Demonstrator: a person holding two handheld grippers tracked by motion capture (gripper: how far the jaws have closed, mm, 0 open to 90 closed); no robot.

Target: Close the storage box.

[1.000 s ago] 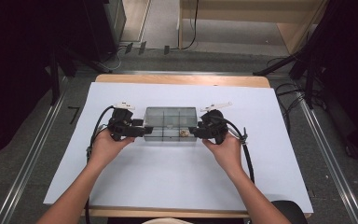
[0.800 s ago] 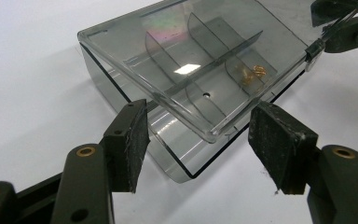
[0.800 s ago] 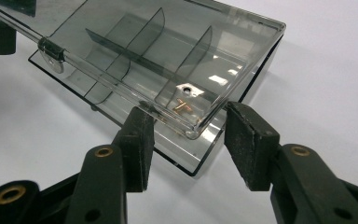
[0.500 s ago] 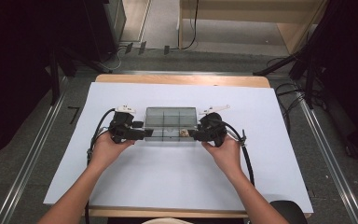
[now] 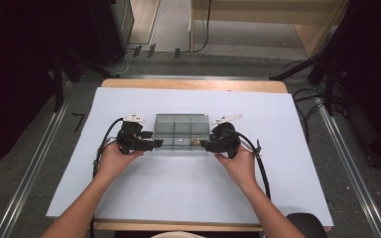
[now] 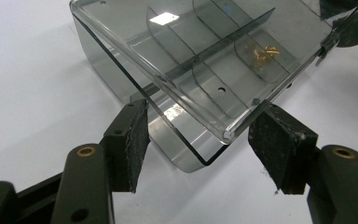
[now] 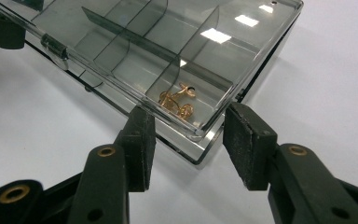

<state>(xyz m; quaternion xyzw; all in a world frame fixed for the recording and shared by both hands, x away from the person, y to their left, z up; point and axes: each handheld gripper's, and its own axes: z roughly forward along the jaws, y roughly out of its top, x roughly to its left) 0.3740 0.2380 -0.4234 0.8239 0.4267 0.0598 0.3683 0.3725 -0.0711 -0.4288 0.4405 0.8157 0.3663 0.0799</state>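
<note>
While both tongs flank it:
Box [image 5: 181, 130]: on tabletop [image 5: 287, 163], between them.
Left tongs [image 6: 198, 140]: parted, pads astride near corner.
Right tongs [image 7: 189, 135]: parted, astride opposite corner; grip unclear.

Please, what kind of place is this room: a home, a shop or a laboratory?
Probably a laboratory or recording workshop, not a home. A wooden table covered with a white sheet stands between metal floor rails, loose black cables run over the grey floor, and dark equipment stands surround it.

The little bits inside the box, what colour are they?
Gold. The little bits show best in the right gripper view.
</note>
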